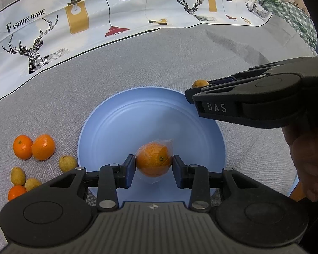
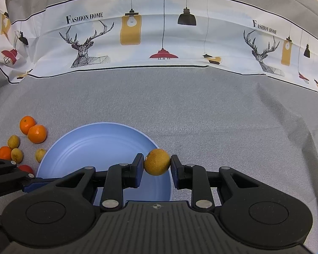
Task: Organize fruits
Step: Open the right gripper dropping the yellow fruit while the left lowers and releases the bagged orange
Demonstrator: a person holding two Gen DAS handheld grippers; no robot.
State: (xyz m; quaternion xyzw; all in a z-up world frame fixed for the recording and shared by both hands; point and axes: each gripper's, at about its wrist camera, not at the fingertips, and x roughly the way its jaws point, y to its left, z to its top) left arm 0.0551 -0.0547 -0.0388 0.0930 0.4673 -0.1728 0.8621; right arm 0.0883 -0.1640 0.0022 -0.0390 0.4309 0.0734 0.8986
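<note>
Nearest the left wrist camera, the left gripper (image 1: 154, 165) has its fingers (image 1: 129, 170) closed on an orange in clear plastic wrap (image 1: 154, 162), one pad pressed to each side of the fruit, which hangs over the near half of a light blue plate (image 1: 120, 122). That plate sits on the grey-clothed counter (image 1: 137, 63), and nothing can be seen lying in it. Seen from the right wrist view, the right gripper (image 2: 156, 166) has its fingers (image 2: 137, 169) at a narrower setting, holding a small brownish-yellow round fruit (image 2: 156, 162) above the right rim of the same plate; the left view shows this gripper reaching in from the right with a hand (image 1: 307, 158) behind it, the little fruit just peeking past its tips. Off the plate's left side, on the counter, lies a loose cluster of fruit: two oranges (image 1: 34, 147) touching each other, a third orange (image 1: 16, 192) nearer the front edge, and three small yellowish fruits (image 1: 67, 163) scattered between them and the plate. Along the far edge of the counter runs a white printed cloth (image 2: 159, 33) with deer heads, hanging lamps and the words "FASHION HOME". Toward the far right corner, a green checked cloth (image 1: 290, 14) is bunched up.
</note>
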